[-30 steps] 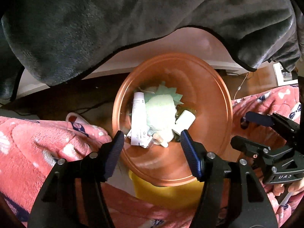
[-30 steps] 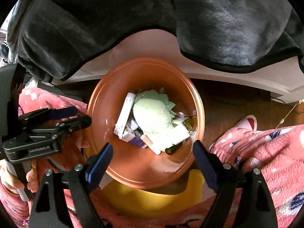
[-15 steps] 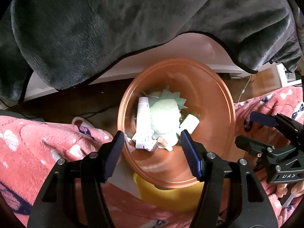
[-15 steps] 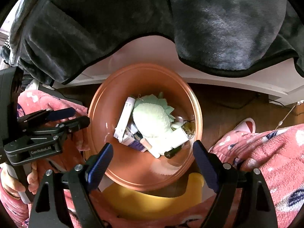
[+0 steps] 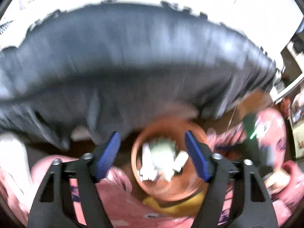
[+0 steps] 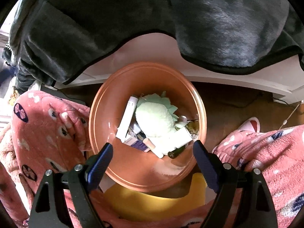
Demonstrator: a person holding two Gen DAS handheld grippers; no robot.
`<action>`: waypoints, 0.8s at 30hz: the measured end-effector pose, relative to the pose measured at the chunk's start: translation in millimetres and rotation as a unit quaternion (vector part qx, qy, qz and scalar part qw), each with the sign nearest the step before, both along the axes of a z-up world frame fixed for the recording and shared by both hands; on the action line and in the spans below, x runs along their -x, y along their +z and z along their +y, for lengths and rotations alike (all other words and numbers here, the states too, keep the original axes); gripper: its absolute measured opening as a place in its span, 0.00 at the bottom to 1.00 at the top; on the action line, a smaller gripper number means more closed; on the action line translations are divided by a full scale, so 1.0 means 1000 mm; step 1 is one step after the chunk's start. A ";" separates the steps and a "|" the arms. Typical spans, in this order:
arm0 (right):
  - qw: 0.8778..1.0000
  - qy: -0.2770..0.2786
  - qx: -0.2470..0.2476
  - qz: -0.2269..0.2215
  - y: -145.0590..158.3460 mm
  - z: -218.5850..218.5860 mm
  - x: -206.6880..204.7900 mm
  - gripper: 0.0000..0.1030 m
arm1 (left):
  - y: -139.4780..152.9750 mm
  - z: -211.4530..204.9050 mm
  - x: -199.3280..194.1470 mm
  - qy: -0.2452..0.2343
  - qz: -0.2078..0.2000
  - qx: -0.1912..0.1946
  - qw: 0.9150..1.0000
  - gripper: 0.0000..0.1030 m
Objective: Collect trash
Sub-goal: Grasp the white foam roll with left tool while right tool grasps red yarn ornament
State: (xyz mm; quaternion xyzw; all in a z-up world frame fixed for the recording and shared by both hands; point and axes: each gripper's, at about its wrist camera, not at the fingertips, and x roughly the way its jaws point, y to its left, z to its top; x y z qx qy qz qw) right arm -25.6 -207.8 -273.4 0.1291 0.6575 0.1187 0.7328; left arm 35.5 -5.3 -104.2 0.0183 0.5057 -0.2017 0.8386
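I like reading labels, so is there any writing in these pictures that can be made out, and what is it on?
None can be read.
White tube in the bowl: small dark print, too small.
Purple-and-white box: print, too small.
Left wrist view: too blurred to read anything.

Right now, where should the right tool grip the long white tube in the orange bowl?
Grip the long white tube at its upper capped half, from above, pads across its narrow width. It leans exposed along the orange bowl's left wall; its lower end sits among other trash.
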 end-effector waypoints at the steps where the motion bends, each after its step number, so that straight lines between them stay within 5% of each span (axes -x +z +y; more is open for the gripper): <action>1: 1.000 0.002 -0.001 -0.002 0.001 0.001 0.000 0.82 | 0.014 0.003 -0.006 0.007 -0.013 0.008 1.000 0.79; 5: 1.000 0.005 -0.010 -0.014 0.004 0.003 0.002 0.82 | 0.075 0.022 -0.064 0.063 -0.067 0.034 0.995 0.80; 9: 0.999 0.001 -0.027 -0.019 0.003 0.001 0.002 0.82 | 0.105 0.041 -0.154 0.153 -0.068 0.062 0.984 0.80; 14: 0.999 -0.004 -0.041 -0.020 0.001 -0.003 0.001 0.83 | 0.099 0.043 -0.259 0.224 -0.045 0.064 0.971 0.80; 19: 0.999 -0.004 -0.047 -0.024 0.001 -0.007 0.002 0.83 | 0.084 0.051 -0.307 0.290 -0.032 0.056 0.955 0.79; 20: 0.998 -0.005 -0.051 -0.021 0.000 -0.008 0.001 0.83 | 0.080 0.051 -0.314 0.296 -0.024 0.056 0.953 0.76; 22: 0.998 -0.006 -0.054 -0.021 0.000 -0.008 0.001 0.83 | 0.070 0.052 -0.325 0.307 -0.003 0.043 0.951 0.42; 24: 0.998 -0.005 -0.057 -0.023 0.000 -0.008 0.000 0.83 | 0.062 0.051 -0.326 0.306 0.010 0.036 0.951 0.42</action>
